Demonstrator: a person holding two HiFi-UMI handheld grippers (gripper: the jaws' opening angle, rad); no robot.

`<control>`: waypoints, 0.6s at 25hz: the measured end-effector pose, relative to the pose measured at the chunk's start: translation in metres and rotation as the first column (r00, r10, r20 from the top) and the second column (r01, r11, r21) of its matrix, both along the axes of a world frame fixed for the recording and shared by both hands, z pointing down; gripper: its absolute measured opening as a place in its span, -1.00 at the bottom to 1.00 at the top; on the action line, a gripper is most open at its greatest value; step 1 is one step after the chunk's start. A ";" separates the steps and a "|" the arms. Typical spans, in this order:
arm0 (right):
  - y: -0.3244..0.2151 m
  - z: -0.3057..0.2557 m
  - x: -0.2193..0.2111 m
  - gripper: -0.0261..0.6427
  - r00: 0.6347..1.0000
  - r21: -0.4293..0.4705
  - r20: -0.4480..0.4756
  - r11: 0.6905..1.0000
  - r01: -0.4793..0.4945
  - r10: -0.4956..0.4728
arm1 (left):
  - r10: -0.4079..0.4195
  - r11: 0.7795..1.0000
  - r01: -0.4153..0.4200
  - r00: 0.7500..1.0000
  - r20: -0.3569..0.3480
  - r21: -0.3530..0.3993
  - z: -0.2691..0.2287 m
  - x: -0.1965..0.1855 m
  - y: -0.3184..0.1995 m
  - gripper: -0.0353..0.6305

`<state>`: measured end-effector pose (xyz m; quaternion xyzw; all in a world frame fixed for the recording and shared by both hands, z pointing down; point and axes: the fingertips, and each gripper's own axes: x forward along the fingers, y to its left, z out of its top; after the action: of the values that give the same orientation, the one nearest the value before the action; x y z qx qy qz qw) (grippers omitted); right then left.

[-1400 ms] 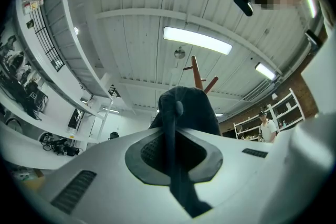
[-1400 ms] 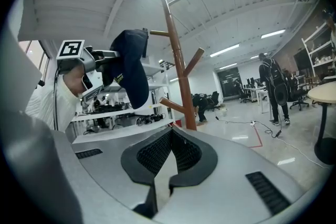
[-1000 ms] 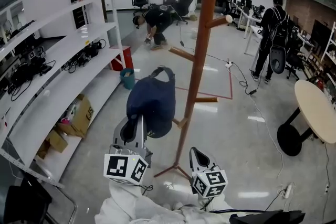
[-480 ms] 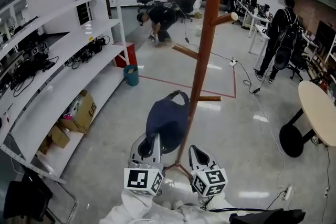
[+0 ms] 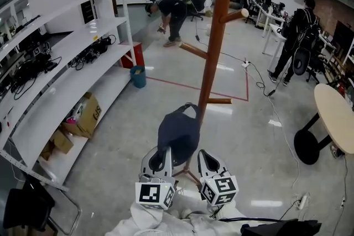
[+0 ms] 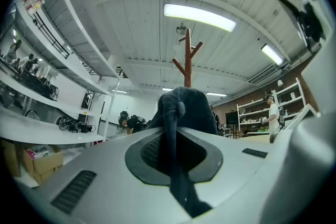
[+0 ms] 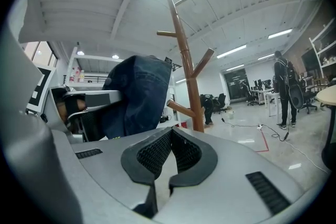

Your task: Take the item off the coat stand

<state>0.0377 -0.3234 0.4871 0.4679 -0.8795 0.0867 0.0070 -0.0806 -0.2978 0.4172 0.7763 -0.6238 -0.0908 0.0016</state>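
Note:
A dark blue cap (image 5: 178, 132) hangs from my left gripper (image 5: 164, 153), which is shut on its fabric low in the head view. In the left gripper view the cap (image 6: 186, 107) rises out of the closed jaws, a strip of cloth pinched between the pads. The brown wooden coat stand (image 5: 213, 52) stands just behind and right of the cap, and the cap is off its pegs. My right gripper (image 5: 206, 156) is beside the left one, shut and empty. The right gripper view shows the cap (image 7: 137, 94) at left and the coat stand (image 7: 185, 60) in the middle.
White shelving (image 5: 66, 63) with cables and cardboard boxes (image 5: 83, 116) runs along the left. A teal bin (image 5: 138, 76) stands by it. A round table (image 5: 334, 116) is at the right. One person bends over (image 5: 174, 11) at the back, and another stands (image 5: 301, 30) by the desks.
My left gripper has drawn the cap down and back toward me, away from the stand's lower peg. The right gripper has hardly moved.

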 end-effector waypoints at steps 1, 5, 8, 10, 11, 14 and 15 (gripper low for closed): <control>0.000 -0.001 0.002 -0.89 1.000 0.002 -0.001 1.000 -0.002 0.002 | -0.002 1.000 0.002 1.000 0.000 0.003 -0.001 0.001 0.000 -0.85; 0.002 -0.014 0.007 -0.89 1.000 0.044 -0.005 0.999 -0.004 0.004 | -0.024 0.999 0.024 1.000 -0.011 0.022 -0.006 0.003 0.007 -0.86; 0.000 -0.027 0.012 -0.89 1.000 0.092 -0.011 0.996 -0.013 0.014 | -0.033 0.999 0.033 0.999 -0.016 0.031 -0.008 0.008 0.008 -0.86; 0.002 -0.031 0.012 -0.89 1.000 0.098 0.000 0.995 -0.016 0.016 | -0.038 0.999 0.039 0.999 -0.015 0.025 -0.006 0.007 0.009 -0.86; 0.004 -0.033 0.011 -0.89 1.000 0.102 0.003 0.995 -0.017 0.016 | -0.042 0.999 0.042 0.999 -0.015 0.020 -0.005 0.006 0.010 -0.85; 0.010 -0.039 0.013 -0.89 1.000 0.125 -0.009 0.992 -0.026 0.027 | -0.045 0.999 0.045 0.999 -0.023 0.011 -0.003 0.003 0.012 -0.85; 0.011 -0.041 0.015 -0.89 0.999 0.130 -0.011 0.991 -0.033 0.035 | -0.042 0.999 0.043 0.999 -0.026 0.011 -0.003 0.004 0.013 -0.86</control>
<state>0.0522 -0.3124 0.4465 0.4829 -0.8751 0.0265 -0.0193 -0.0770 -0.2846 0.4141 0.7617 -0.6395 -0.1041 0.0032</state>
